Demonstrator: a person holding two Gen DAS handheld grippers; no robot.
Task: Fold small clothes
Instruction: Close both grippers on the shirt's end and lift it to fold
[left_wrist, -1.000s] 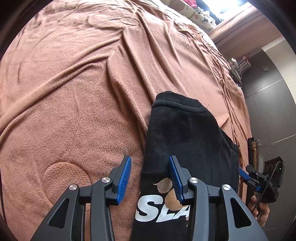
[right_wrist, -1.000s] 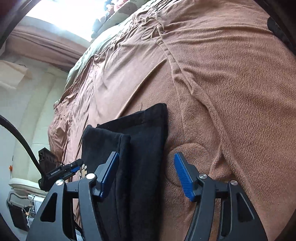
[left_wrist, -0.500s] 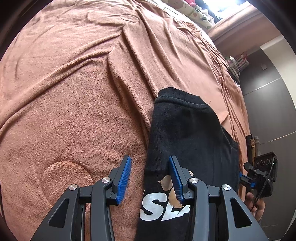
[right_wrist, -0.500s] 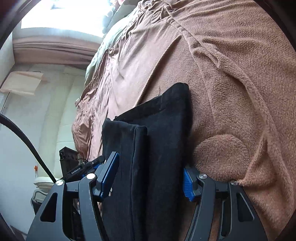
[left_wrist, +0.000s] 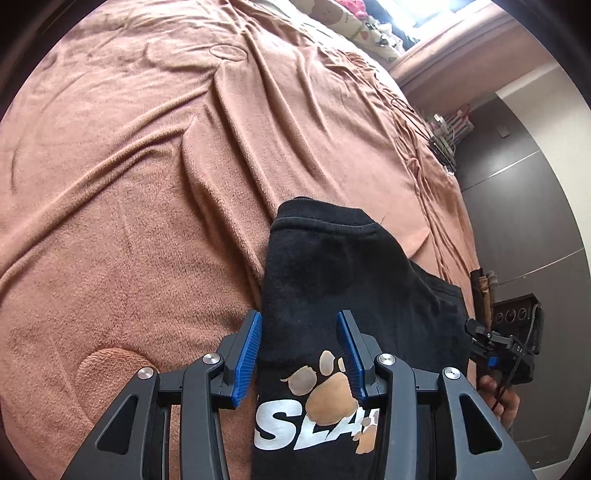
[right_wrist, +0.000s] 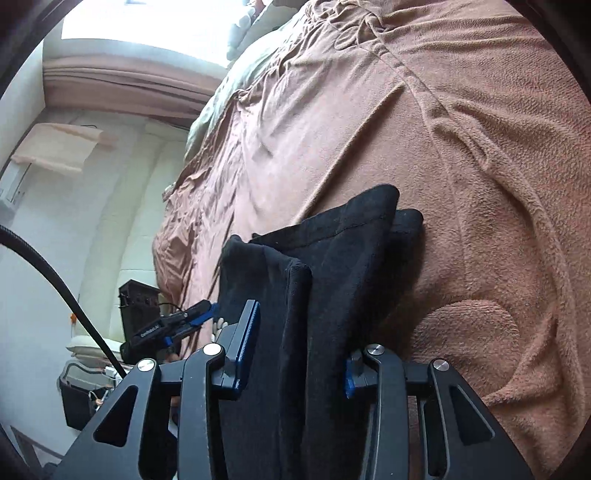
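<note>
Black garment (left_wrist: 332, 280), partly folded into a long narrow strip, lies on the brown fleece blanket (left_wrist: 147, 184) covering the bed. A white "SLA…" print with tan paw marks (left_wrist: 325, 398) is visible at the near end in the left wrist view. The far end shows a stitched hem. In the right wrist view, at least two stacked layers (right_wrist: 325, 266) are seen, with a raised fold ridge running lengthwise.

Left gripper (left_wrist: 299, 350): fingers spread, straddling the garment's left edge near the print. Nothing is clamped. The left pad (left_wrist: 249, 354) sits at the boundary between cloth and blanket.

Right gripper (right_wrist: 299, 350): fingers parted, with the near end of the layered cloth lying between them. The right pad (right_wrist: 349, 376) is largely hidden by fabric. No pinch is evident, though contact cannot be ruled out.

Handling, judged: the cloth is taken to be a soft, light knit, limp and without stiffness of its own. It is expected to sag wherever unsupported. The fleece beneath probably offers friction, so dragging is likely to shift the layers.

Grip points, judged: the two near corners are preferred, with all layers pinched together at each corner. A grip on the top layer alone risks undoing the earlier fold.
</note>
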